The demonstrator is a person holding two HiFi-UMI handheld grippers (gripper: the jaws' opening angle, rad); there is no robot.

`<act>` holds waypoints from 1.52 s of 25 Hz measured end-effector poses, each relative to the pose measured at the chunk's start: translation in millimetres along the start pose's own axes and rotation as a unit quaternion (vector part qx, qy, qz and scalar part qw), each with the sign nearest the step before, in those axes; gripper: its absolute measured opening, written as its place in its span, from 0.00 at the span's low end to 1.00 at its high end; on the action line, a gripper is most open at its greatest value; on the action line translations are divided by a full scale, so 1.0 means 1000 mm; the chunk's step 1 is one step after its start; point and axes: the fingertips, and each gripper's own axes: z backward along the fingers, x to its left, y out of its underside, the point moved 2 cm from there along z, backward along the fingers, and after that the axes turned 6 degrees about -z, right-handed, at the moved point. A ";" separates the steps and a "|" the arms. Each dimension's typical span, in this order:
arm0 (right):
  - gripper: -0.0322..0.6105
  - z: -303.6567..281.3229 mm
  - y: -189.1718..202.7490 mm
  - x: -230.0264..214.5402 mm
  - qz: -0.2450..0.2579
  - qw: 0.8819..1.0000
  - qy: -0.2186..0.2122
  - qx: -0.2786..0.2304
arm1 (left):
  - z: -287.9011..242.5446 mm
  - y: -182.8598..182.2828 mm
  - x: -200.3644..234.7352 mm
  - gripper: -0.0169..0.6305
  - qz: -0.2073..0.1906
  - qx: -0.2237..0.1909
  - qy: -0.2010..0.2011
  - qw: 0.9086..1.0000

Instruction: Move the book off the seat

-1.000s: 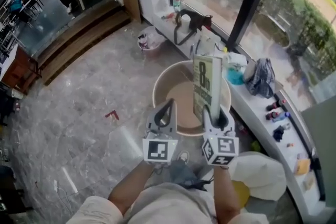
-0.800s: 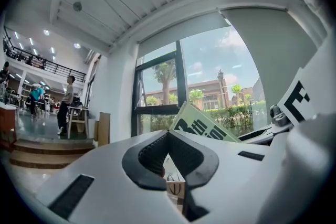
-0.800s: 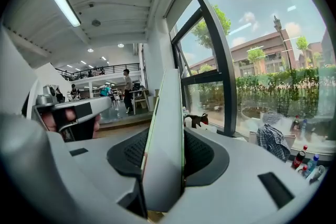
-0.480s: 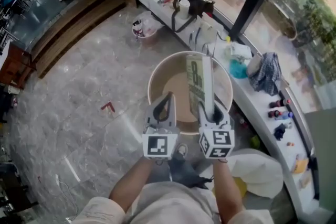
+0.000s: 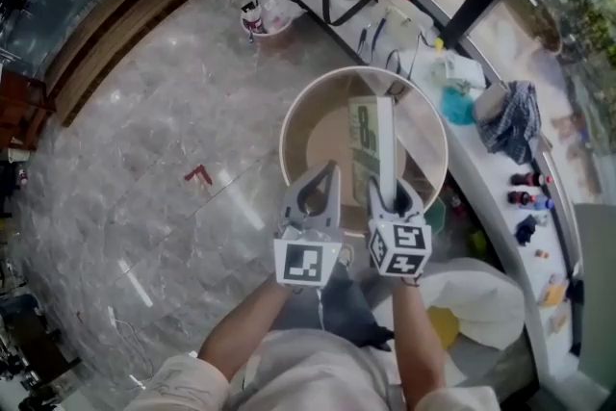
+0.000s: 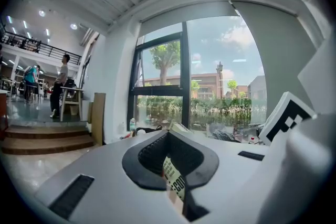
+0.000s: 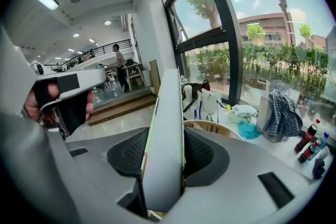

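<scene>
Book point(image 5: 383, 140) clamped upright in my right gripper point(image 5: 393, 197), over the round seat point(image 5: 292, 135)

I see a thin flat slab, pale grey along the edge facing me, its cream-green cover bearing a big dark 8; the textured black pads point(image 7: 207, 152) press both its faces, though I can't tell whether it hangs clear of the cushion. My left gripper point(image 5: 325, 180) sits just beside, jaws drawn together to a point. The seat is tub-shaped, a smooth pale rim round a tan cushion. Glossy grey marble floor point(image 5: 144, 140) lies open to the left; on the right the white window ledge point(image 5: 472, 168), cluttered with a checked cloth point(image 5: 515, 106) and bottles, runs close by the seat's rim
</scene>
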 end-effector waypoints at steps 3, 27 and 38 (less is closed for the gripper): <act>0.32 -0.028 0.016 0.001 -0.026 0.999 0.001 0.020 | -0.005 0.019 0.010 0.03 0.004 0.013 0.009 1.000; 0.32 -0.163 0.162 -0.045 -0.214 0.972 -0.031 0.086 | -0.050 0.217 0.024 0.03 0.055 0.127 0.001 0.990; 0.35 -0.162 0.189 -0.087 -0.242 0.968 -0.021 0.062 | -0.052 0.262 0.005 0.03 0.074 0.147 0.015 0.986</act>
